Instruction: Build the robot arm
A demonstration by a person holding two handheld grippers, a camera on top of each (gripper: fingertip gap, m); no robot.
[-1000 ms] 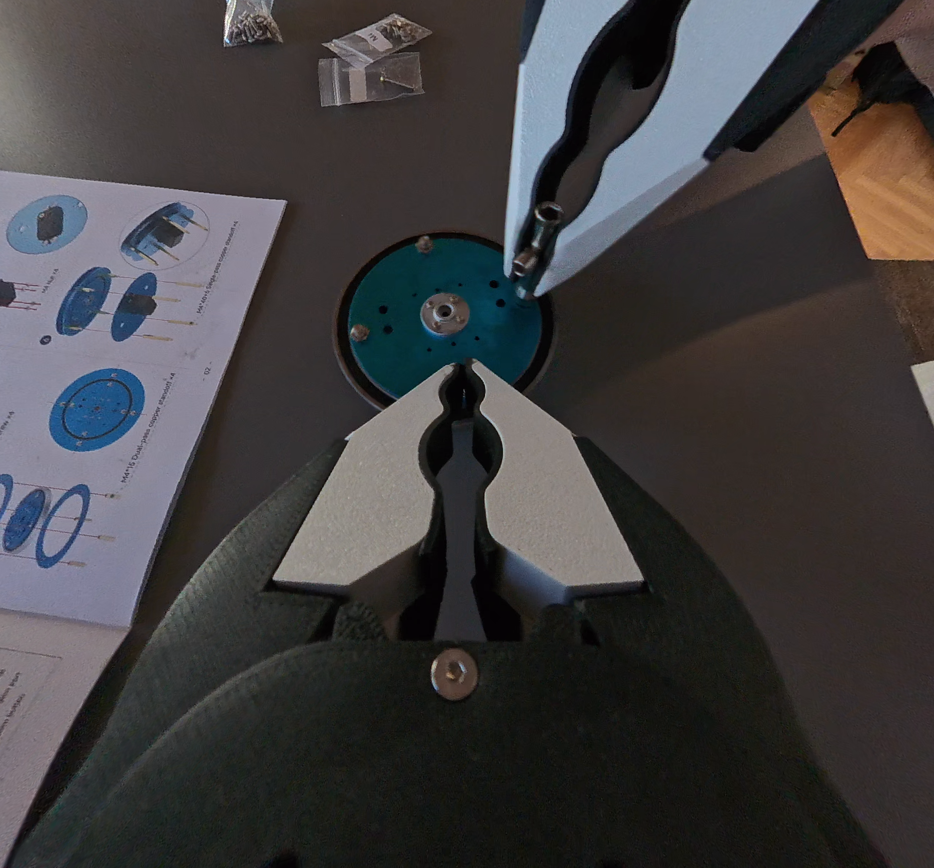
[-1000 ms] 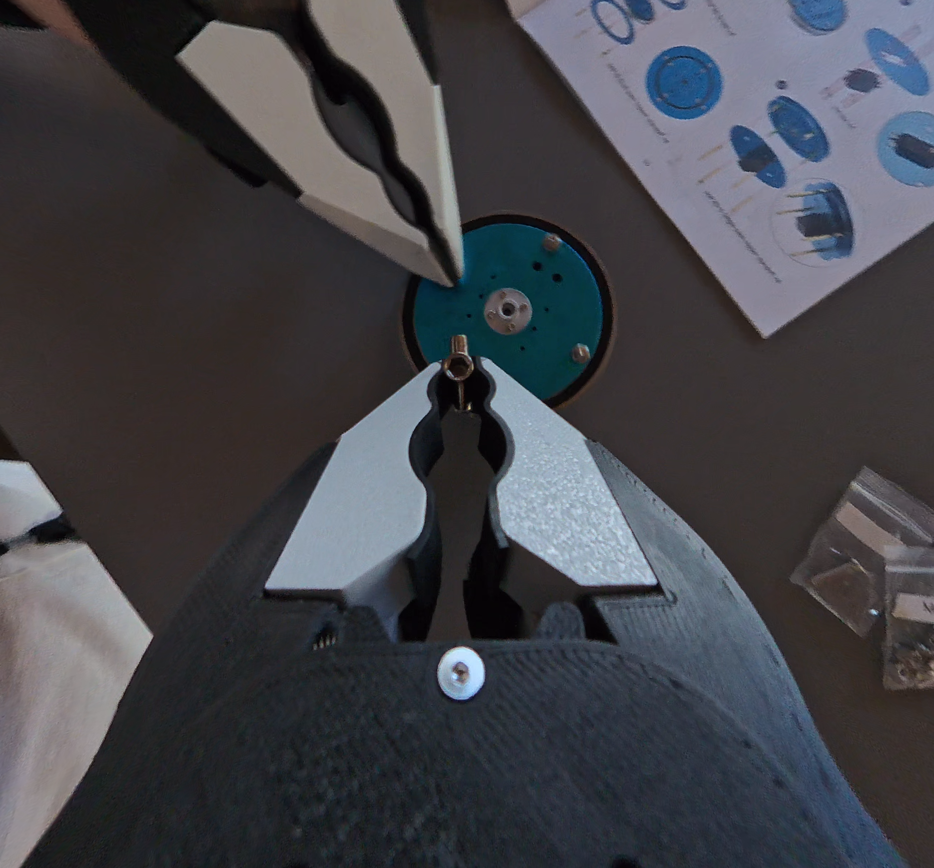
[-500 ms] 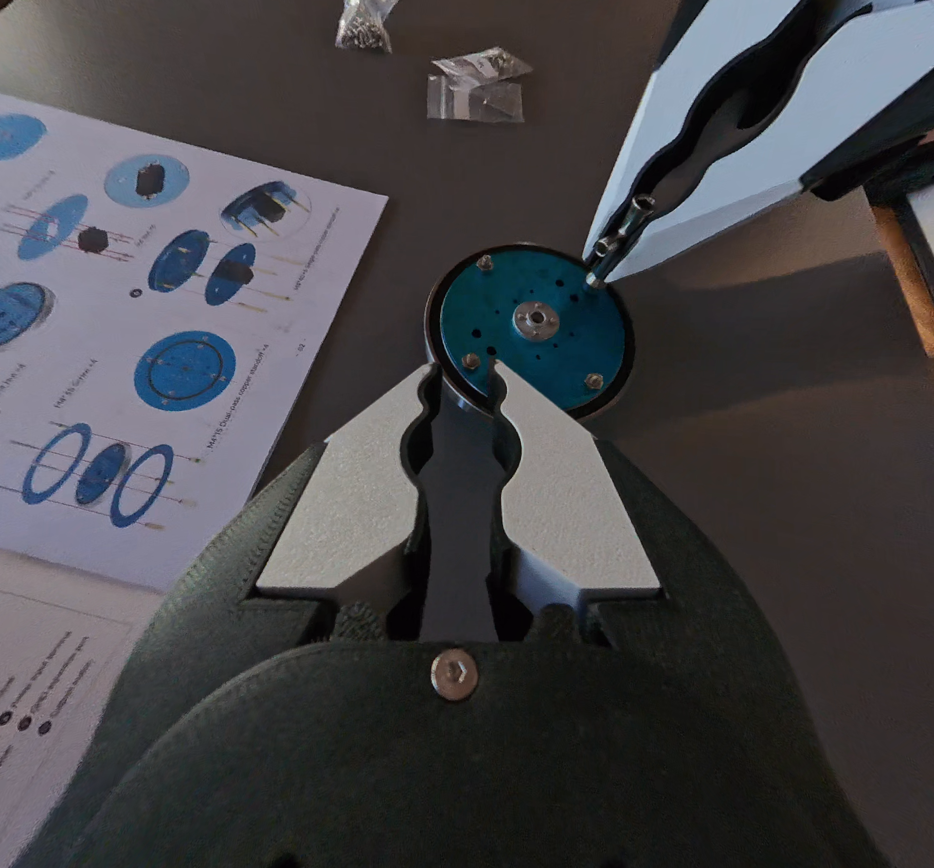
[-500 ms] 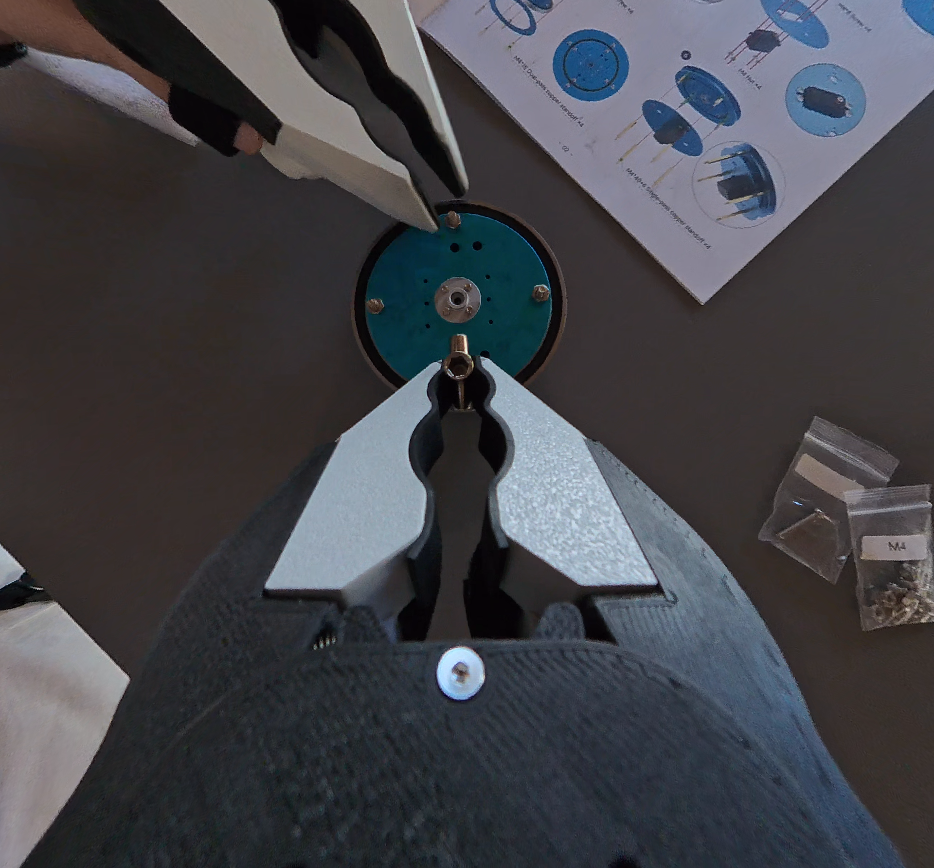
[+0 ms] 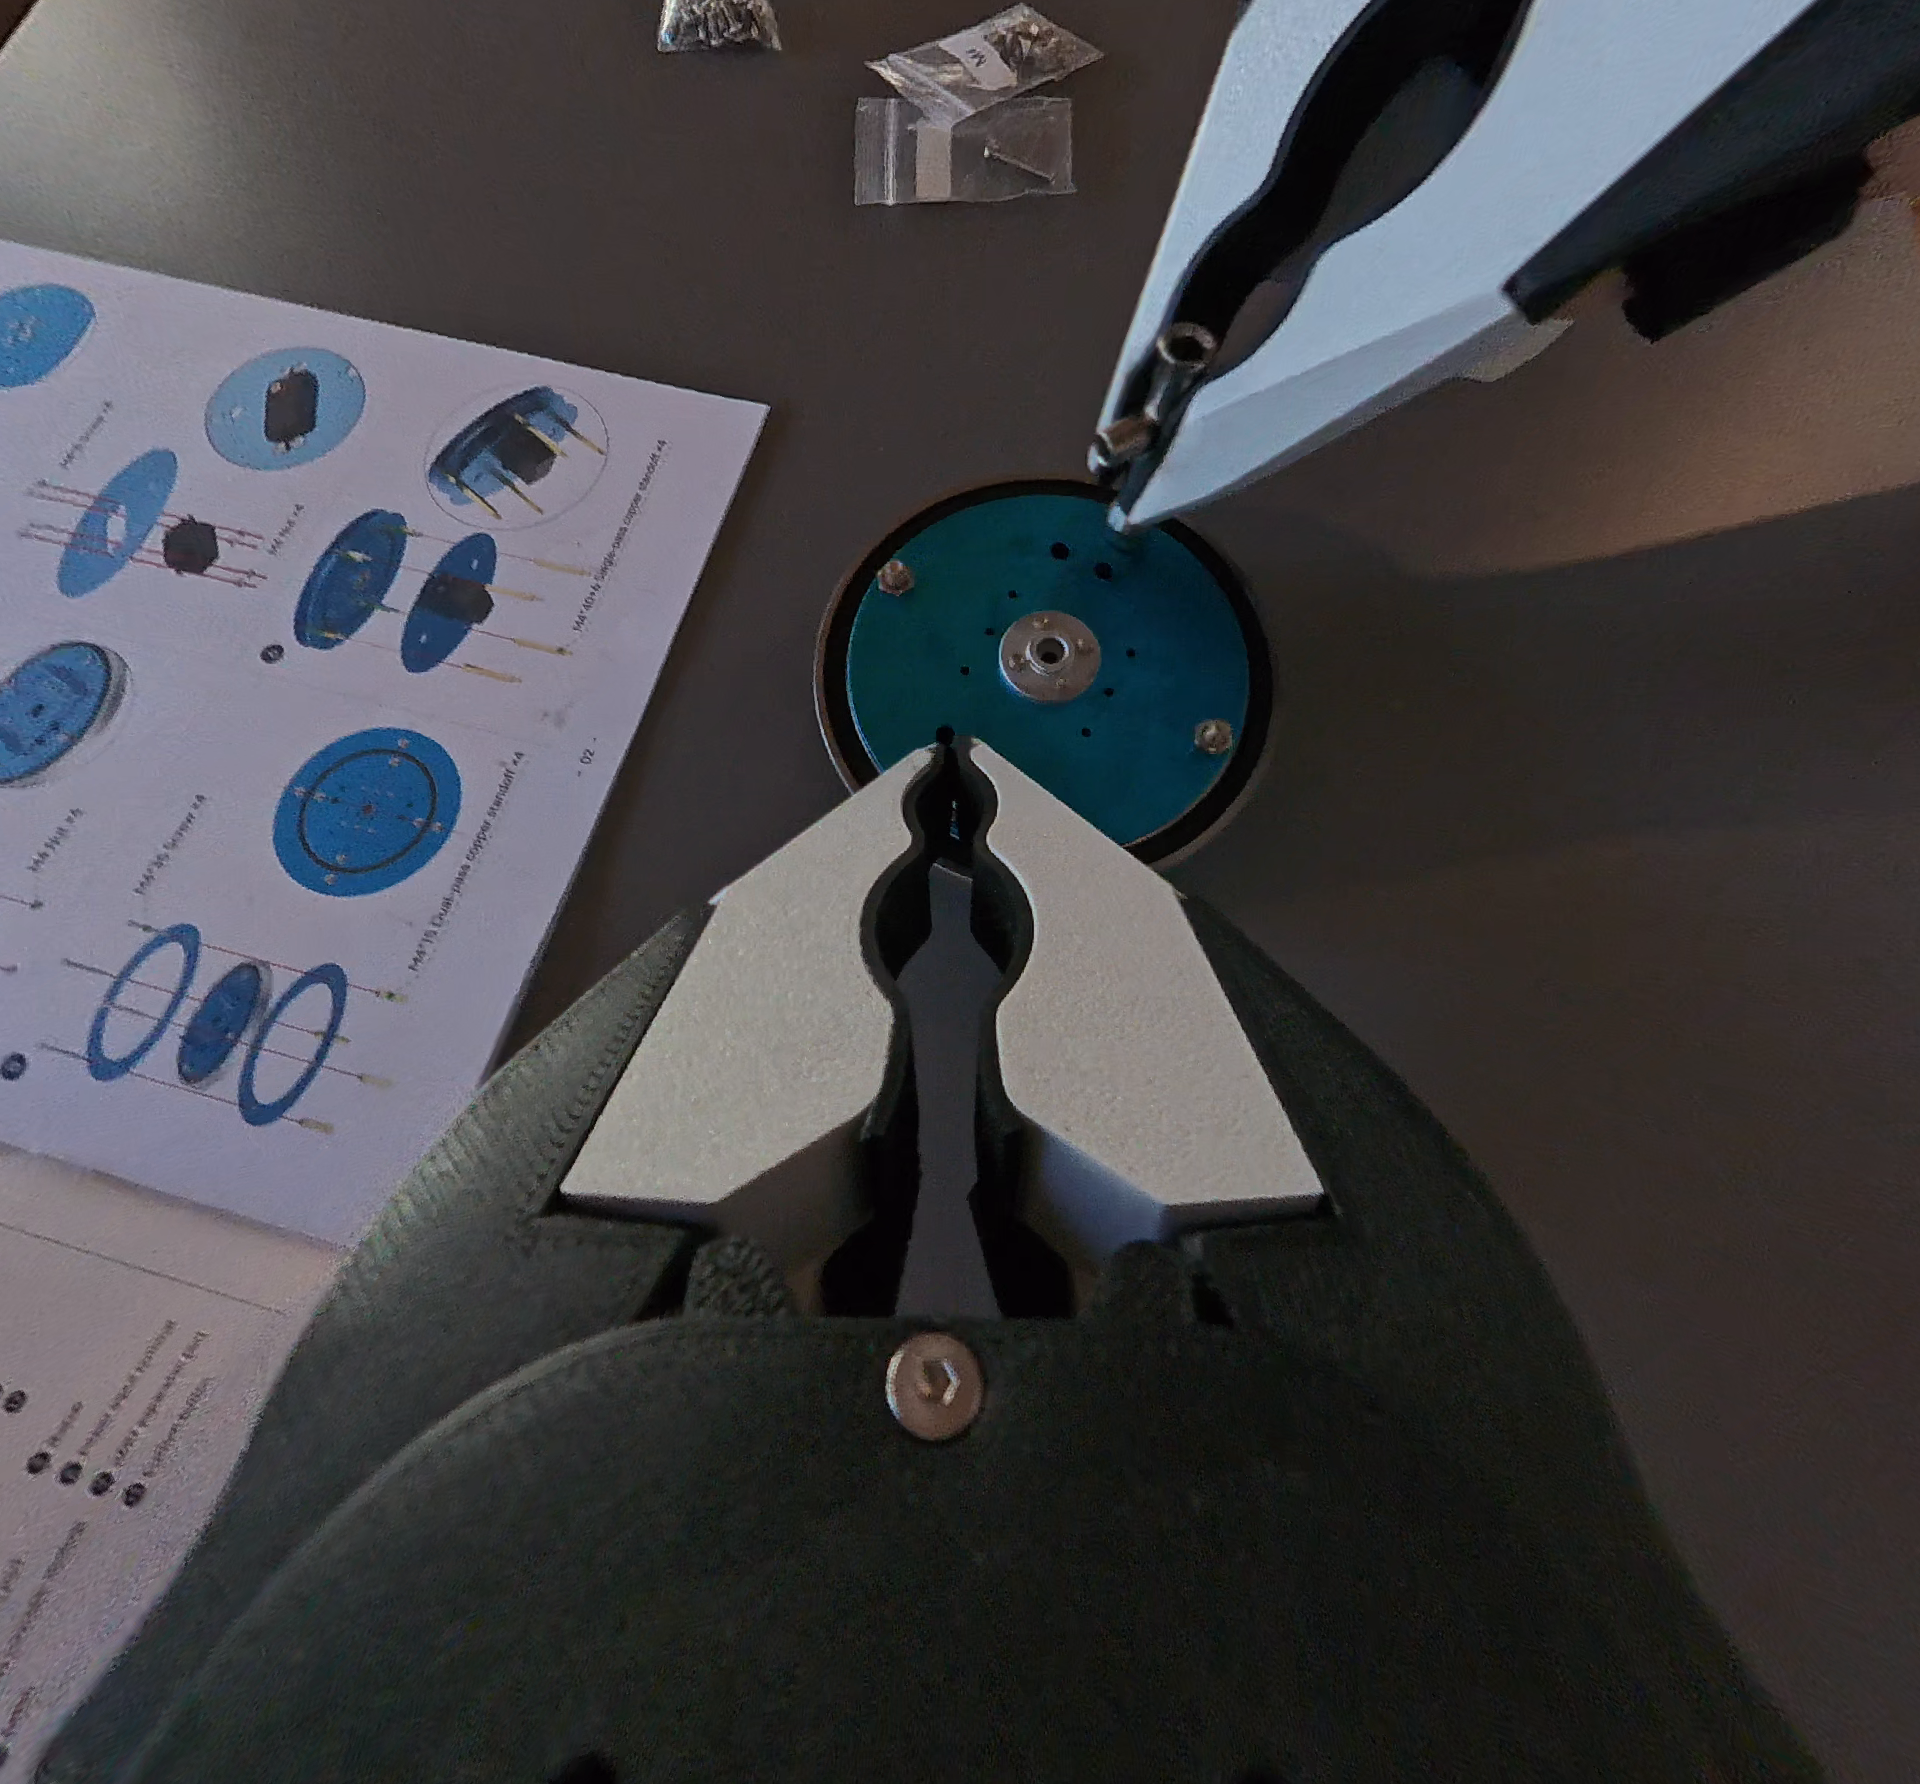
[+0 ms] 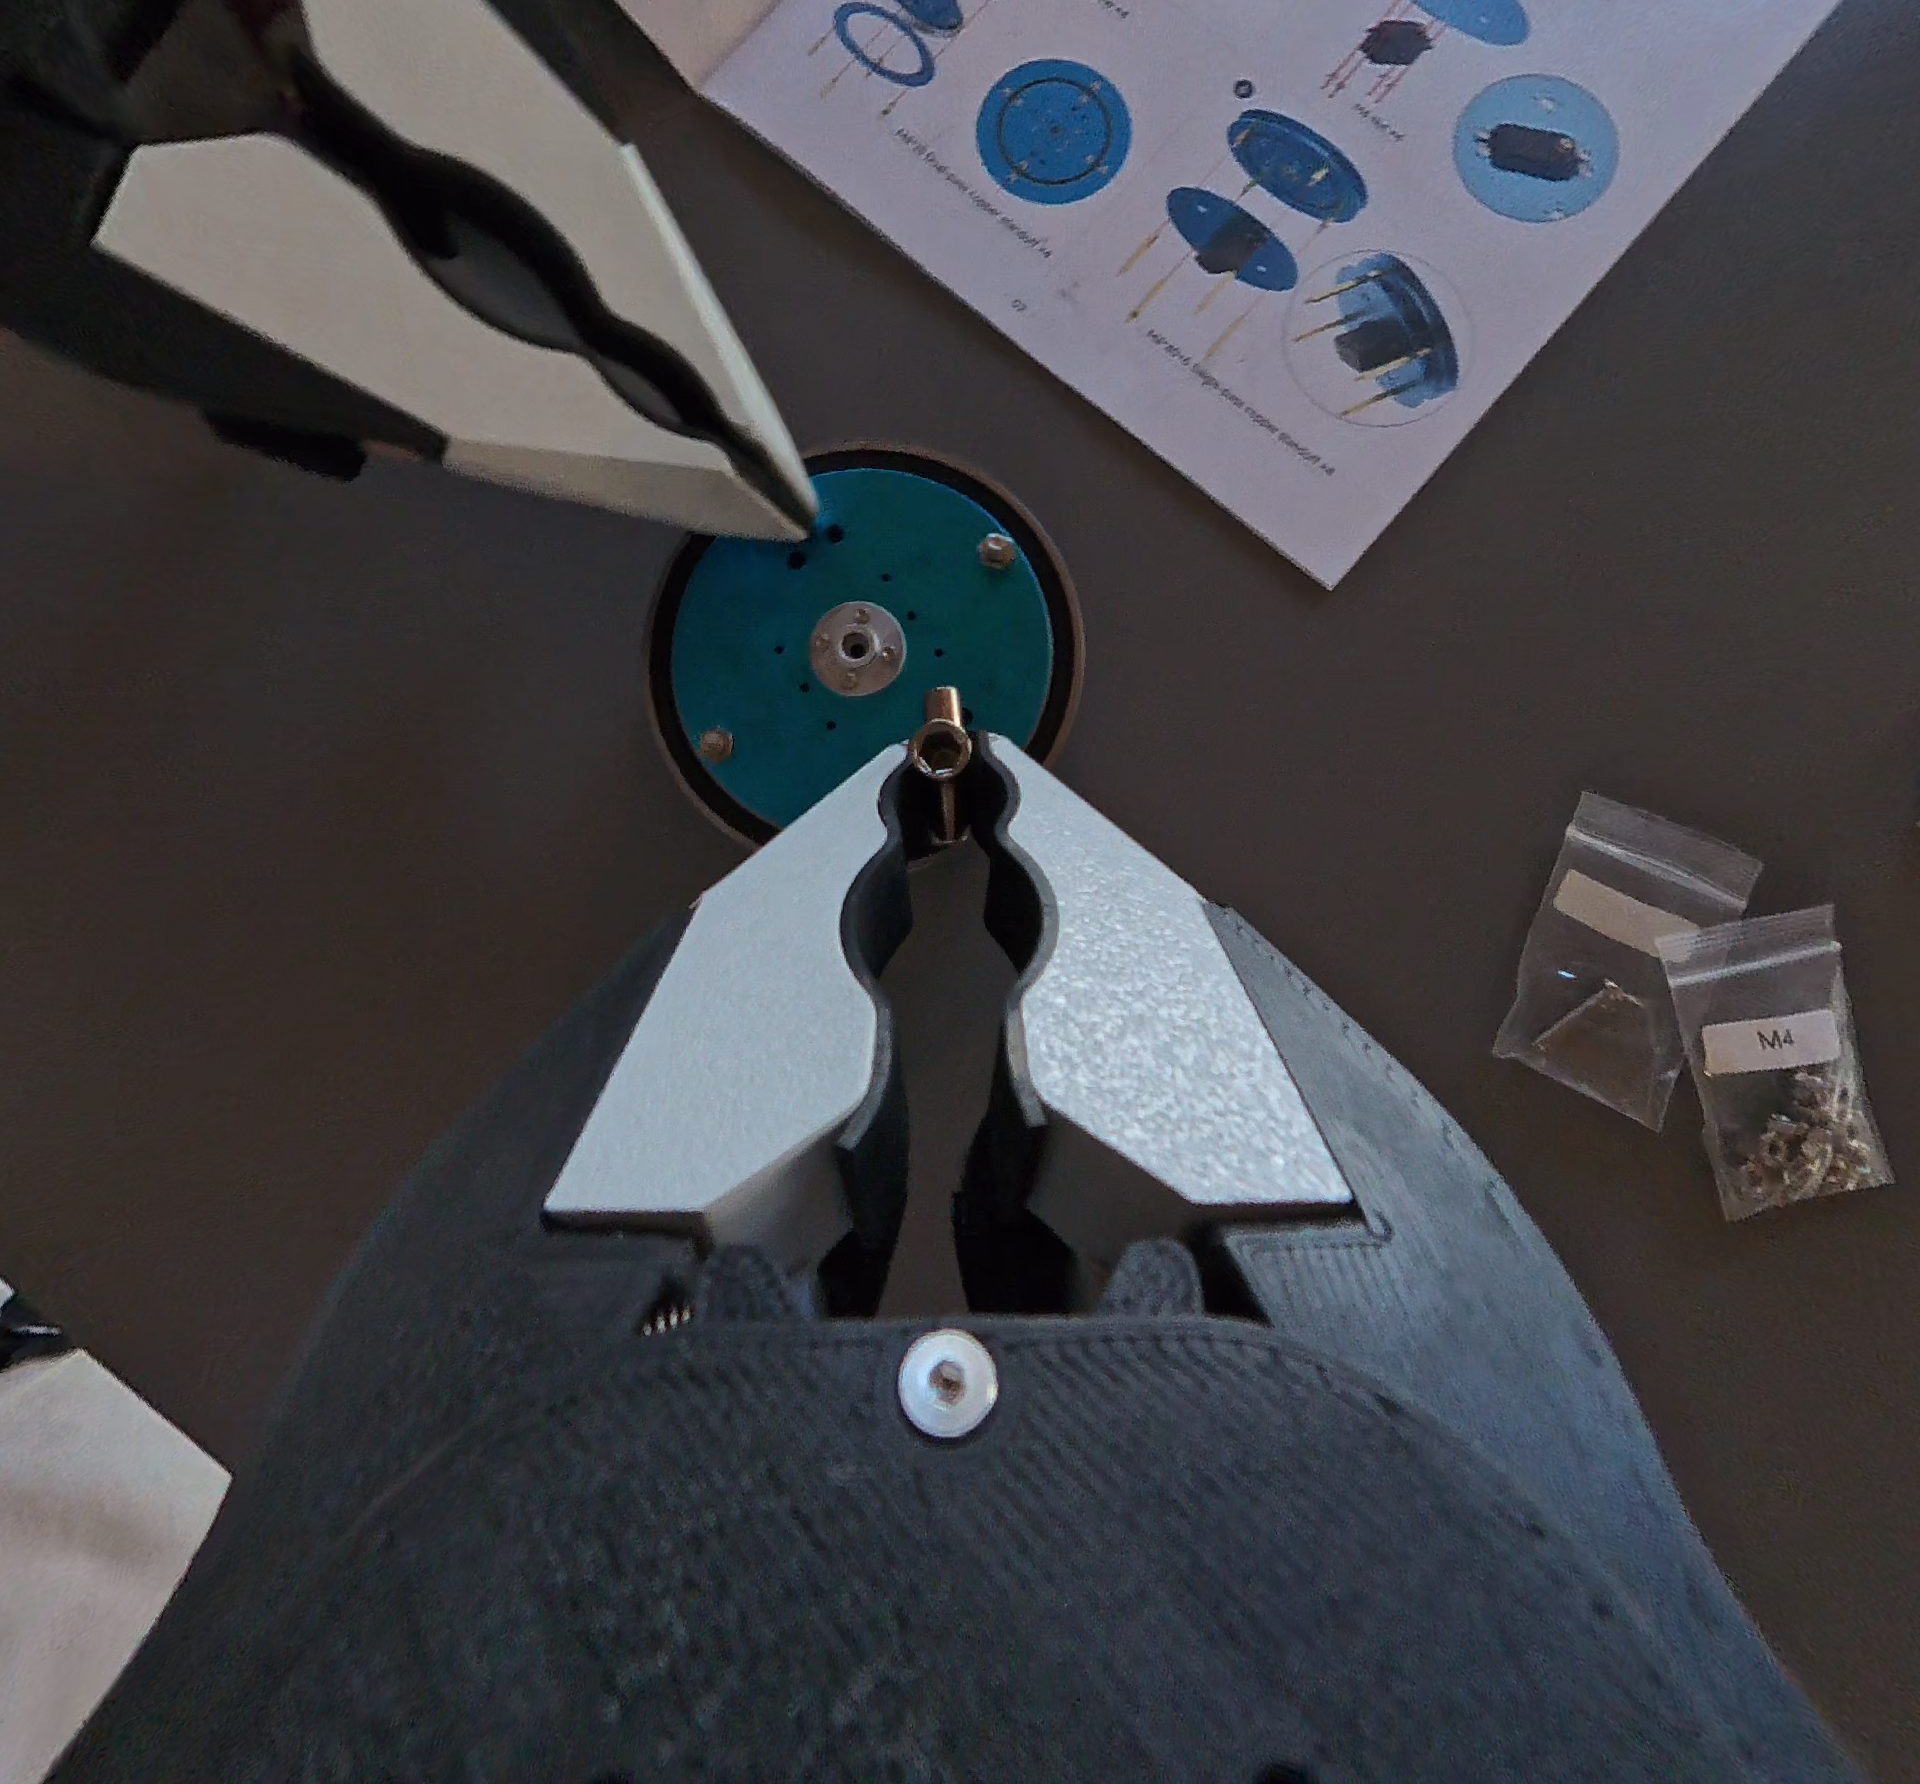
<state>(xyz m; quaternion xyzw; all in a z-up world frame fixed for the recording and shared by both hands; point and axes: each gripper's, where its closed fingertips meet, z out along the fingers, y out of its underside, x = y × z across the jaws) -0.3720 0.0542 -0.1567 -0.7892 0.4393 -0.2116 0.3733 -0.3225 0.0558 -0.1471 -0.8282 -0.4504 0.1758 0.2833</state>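
Note:
A round blue disc (image 5: 1101, 768) with a silver hub (image 5: 1049, 659) and small nuts lies flat in a dark ring on the dark table. My left gripper (image 5: 948, 749) is shut and looks empty, its tips on the disc's near edge beside a small hole. It also shows in the right wrist view (image 6: 802, 524), coming in from the upper left. My right gripper (image 6: 940, 760) is shut on a small metal standoff (image 6: 940, 747) and holds it over the disc's (image 6: 935, 581) edge. In the left wrist view the right gripper (image 5: 1120, 508) and standoff (image 5: 1169, 378) stand at the disc's far right edge.
A printed instruction sheet (image 5: 312, 695) with blue diagrams lies left of the disc, and shows at the upper right in the right wrist view (image 6: 1299, 176). Small clear bags of hardware (image 5: 966, 129) lie beyond the disc, and at the right in the right wrist view (image 6: 1683, 1038). Tip to tip, the grippers are about 6 centimetres apart.
My left gripper's jaws have closed from a small gap, with their tips now on the disc. Both views have swung around the disc. The right gripper still holds the standoff.

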